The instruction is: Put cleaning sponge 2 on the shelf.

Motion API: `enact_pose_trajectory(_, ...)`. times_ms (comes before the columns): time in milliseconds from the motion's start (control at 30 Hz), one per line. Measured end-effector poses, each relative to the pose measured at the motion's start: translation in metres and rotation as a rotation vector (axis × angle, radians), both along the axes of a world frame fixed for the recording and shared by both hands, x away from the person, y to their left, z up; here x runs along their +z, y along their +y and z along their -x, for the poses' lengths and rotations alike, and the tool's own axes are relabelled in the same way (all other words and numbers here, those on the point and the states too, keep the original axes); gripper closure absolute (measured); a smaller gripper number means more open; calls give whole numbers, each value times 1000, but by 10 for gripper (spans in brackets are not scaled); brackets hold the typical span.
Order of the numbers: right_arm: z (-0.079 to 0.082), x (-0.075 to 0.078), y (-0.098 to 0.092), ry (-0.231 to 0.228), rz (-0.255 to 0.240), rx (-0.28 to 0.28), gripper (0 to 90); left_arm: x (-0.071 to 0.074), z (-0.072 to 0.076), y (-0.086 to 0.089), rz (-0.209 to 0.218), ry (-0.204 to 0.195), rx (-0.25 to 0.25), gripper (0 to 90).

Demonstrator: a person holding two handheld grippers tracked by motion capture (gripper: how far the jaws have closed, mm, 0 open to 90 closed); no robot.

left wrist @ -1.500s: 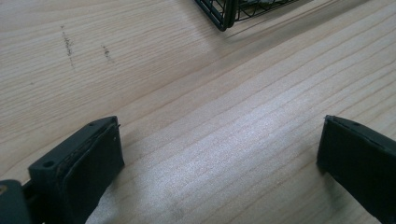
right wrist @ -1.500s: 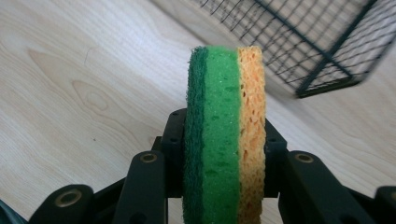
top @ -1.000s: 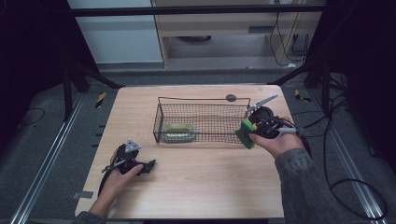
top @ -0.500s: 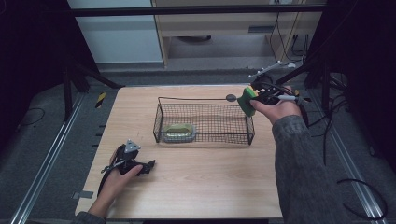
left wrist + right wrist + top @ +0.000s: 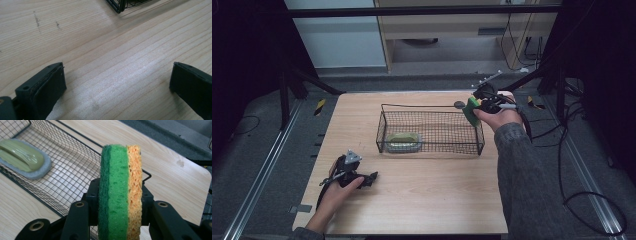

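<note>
My right gripper (image 5: 473,111) is shut on a green and yellow sponge (image 5: 121,192), which stands on edge between its pads. In the high view the sponge (image 5: 471,111) hangs above the far right corner of the black wire basket (image 5: 462,146). An olive scrubber with a grey pad (image 5: 402,141) lies at the basket's left end, also seen as the scrubber (image 5: 23,157) in the right gripper view. My left gripper (image 5: 371,178) rests low on the wooden table near its front left, open, with bare wood between its black fingers (image 5: 47,87).
A corner of the basket (image 5: 120,6) shows at the top of the left gripper view. A small dark round object (image 5: 459,105) sits beyond the basket's far rim. Cables trail over the floor to the right. The table (image 5: 437,190) has bare wood in front of the basket.
My right gripper has carried the sponge away from the basket's near right side to its far right corner, turning on the way. The left gripper has stayed put.
</note>
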State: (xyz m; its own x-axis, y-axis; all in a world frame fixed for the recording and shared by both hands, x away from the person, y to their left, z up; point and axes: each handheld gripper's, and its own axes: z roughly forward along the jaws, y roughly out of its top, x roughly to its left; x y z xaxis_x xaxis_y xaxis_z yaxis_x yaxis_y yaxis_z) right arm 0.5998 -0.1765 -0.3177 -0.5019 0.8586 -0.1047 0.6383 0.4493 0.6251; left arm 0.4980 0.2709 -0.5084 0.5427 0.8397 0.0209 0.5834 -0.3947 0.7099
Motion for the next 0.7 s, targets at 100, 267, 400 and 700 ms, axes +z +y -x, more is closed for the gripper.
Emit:
enact_pose_trajectory(100, -2, -10, -1, 15, -1, 4, 642, 0, 0, 0, 0, 0, 0, 0)
enact_pose_trajectory(267, -5, -20, -4, 33, -3, -3, 642, 0, 0, 0, 2, -1, 0, 0)
enact_pose_trajectory(400, -7, -30, -6, 51, -3, -7, 641, 0, -1, 0, 2, -1, 0, 0)
enact_pose_trajectory(700, -18, -47, -12, 85, -8, -30, 641, 0, -1, 0, 0, 0, 1, 0)
